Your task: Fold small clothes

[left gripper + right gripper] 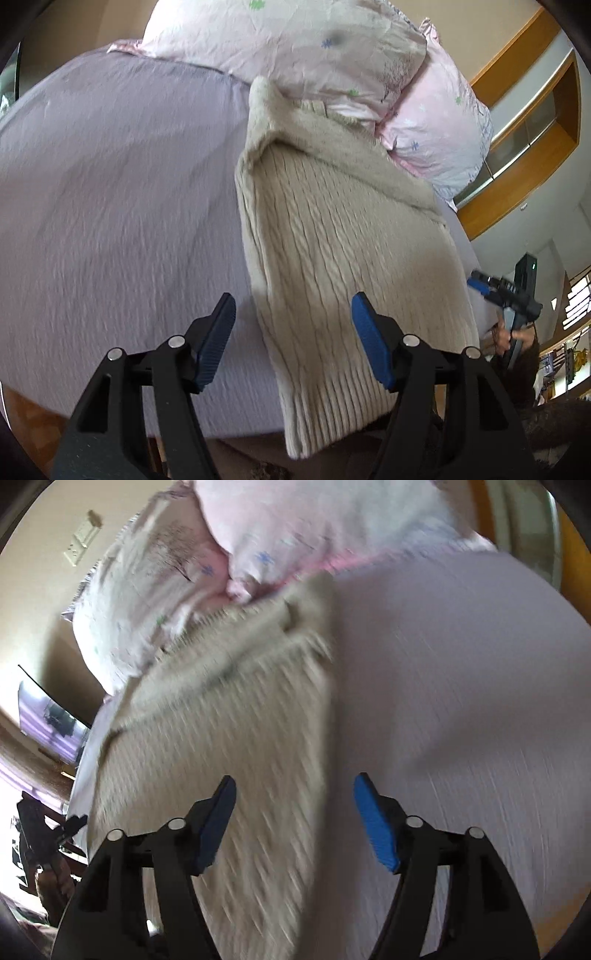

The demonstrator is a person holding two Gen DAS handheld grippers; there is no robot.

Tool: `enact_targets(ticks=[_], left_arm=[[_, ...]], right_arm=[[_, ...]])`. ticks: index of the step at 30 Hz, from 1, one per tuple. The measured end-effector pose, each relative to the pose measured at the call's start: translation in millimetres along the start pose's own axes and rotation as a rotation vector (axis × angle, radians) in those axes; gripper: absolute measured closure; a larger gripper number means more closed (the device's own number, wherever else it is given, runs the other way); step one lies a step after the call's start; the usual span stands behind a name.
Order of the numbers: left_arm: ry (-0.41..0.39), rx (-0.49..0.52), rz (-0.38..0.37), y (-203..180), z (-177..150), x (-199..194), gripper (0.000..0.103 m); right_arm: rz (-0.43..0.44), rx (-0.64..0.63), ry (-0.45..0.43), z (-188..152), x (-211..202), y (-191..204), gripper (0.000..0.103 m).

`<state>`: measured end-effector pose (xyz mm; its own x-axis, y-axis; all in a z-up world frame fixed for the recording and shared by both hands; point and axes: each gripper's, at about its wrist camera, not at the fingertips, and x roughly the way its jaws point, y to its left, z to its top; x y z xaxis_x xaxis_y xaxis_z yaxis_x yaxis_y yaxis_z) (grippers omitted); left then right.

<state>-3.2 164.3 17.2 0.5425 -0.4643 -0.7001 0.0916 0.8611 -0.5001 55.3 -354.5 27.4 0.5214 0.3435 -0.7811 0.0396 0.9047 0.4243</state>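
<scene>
On the lilac bedsheet (110, 206) lies a beige cable-knit sweater (332, 240), folded into a long strip, its ribbed hem hanging over the bed's near edge and its collar end touching the pink floral pillows (295, 44). Above the sweater's hem end, the left gripper (293, 321) hangs with its jaws spread wide and nothing between them. Over the sweater's other long edge, the right gripper (295, 805) is likewise spread wide and empty, the knit (229, 720) under its left finger and bare sheet (461, 701) under its right. Motion blur smears the right wrist view.
</scene>
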Motion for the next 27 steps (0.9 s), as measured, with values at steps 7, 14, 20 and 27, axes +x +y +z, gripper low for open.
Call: enact_targets(ticks=[7, 14, 20, 27], left_arm=[[0.020, 0.017, -0.014, -15, -32, -12, 0.042], [0.059, -0.020, -0.001, -18, -44, -9, 0.087], [0.014, -0.060, -0.069, -13, -30, -12, 0.096], [-0.185, 0.027, -0.087, -32, 71, -18, 0.096]], right_arm=[[0.229, 0.058, 0.021, -60, -21, -6, 0.056], [0.363, 0.044, 0.106, -82, -11, 9, 0.092], [0.418, 0.019, -0.001, -58, -27, 21, 0.094], [0.478, 0.004, -0.234, 37, -50, 39, 0.094]])
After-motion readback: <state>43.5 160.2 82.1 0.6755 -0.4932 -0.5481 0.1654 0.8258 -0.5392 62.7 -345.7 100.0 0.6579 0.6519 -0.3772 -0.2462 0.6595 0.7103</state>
